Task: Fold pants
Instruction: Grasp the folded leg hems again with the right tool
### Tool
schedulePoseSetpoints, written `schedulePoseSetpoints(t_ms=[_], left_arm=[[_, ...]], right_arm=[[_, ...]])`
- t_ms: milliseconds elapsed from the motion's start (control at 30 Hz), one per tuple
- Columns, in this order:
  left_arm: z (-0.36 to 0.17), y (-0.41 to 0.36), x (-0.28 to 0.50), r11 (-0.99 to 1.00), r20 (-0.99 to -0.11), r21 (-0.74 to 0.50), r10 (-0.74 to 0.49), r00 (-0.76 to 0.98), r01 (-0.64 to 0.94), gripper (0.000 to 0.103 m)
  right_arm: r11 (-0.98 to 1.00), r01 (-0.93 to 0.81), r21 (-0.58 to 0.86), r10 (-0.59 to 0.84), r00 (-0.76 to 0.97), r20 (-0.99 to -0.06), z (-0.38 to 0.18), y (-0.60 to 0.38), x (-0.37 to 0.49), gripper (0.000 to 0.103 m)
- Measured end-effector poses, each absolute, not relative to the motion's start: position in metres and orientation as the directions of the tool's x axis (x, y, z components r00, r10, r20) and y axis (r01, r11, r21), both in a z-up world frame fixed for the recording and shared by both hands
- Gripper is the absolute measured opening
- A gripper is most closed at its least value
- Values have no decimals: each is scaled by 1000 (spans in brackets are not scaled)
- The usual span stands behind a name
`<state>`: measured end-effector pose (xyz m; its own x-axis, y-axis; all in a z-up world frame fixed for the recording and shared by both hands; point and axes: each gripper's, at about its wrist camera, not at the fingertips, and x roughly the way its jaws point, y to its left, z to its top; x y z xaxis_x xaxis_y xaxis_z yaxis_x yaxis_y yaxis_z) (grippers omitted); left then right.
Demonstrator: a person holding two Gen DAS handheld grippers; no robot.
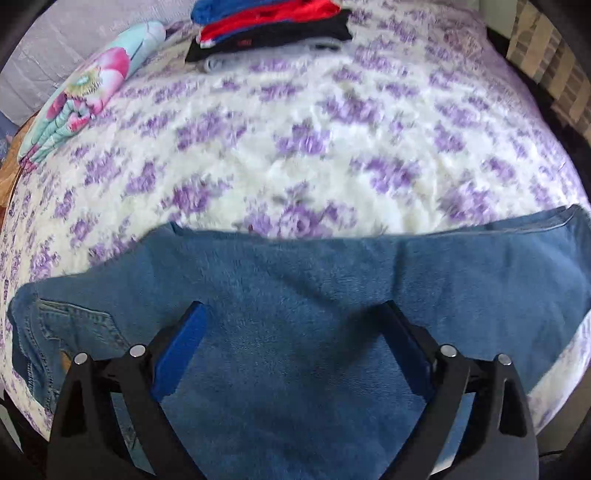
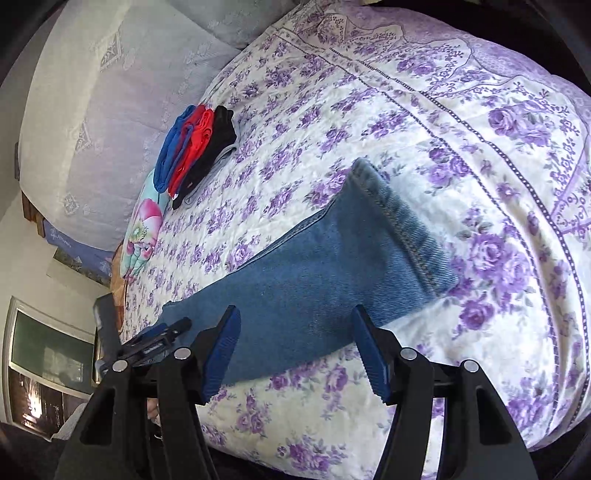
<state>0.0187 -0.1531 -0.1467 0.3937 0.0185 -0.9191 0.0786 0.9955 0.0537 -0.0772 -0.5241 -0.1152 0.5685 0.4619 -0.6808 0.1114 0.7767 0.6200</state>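
Note:
Blue jeans [image 1: 295,288] lie flat on the bed, folded lengthwise, with the waist and a back pocket [image 1: 74,325] at the left. My left gripper [image 1: 293,314] is open above the middle of the jeans and holds nothing. In the right wrist view the leg end [image 2: 332,266] with its stitched hem [image 2: 402,229] points away to the right. My right gripper [image 2: 295,321] is open over the near edge of the leg, empty. The left gripper [image 2: 162,336] shows at the left of that view.
The bed has a white cover with purple flowers [image 1: 295,147]. A stack of folded blue, red and black clothes [image 1: 269,29] sits at the far side, also in the right wrist view [image 2: 195,147]. A flowered pillow [image 1: 85,92] lies beside it.

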Motion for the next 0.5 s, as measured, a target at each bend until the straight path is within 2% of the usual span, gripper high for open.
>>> schedulePoseSetpoints(t_ms=[33, 167, 267, 500], left_arm=[[-152, -148, 19, 999, -917, 19, 0, 398, 45, 99], [-144, -147, 20, 1000, -923, 14, 10, 384, 8, 99], [-128, -140, 14, 999, -913, -38, -20, 408, -37, 98], [-120, -131, 8, 996, -923, -35, -3, 385, -78, 98]], right_arm=[[777, 117, 618, 456, 572, -682, -115, -529, -80, 62], [775, 148, 615, 427, 594, -681, -111, -552, -96, 63], [769, 182, 613, 415, 588, -694, -119, -565, -105, 63], [686, 217, 694, 483, 577, -658, -152, -574, -91, 63]])
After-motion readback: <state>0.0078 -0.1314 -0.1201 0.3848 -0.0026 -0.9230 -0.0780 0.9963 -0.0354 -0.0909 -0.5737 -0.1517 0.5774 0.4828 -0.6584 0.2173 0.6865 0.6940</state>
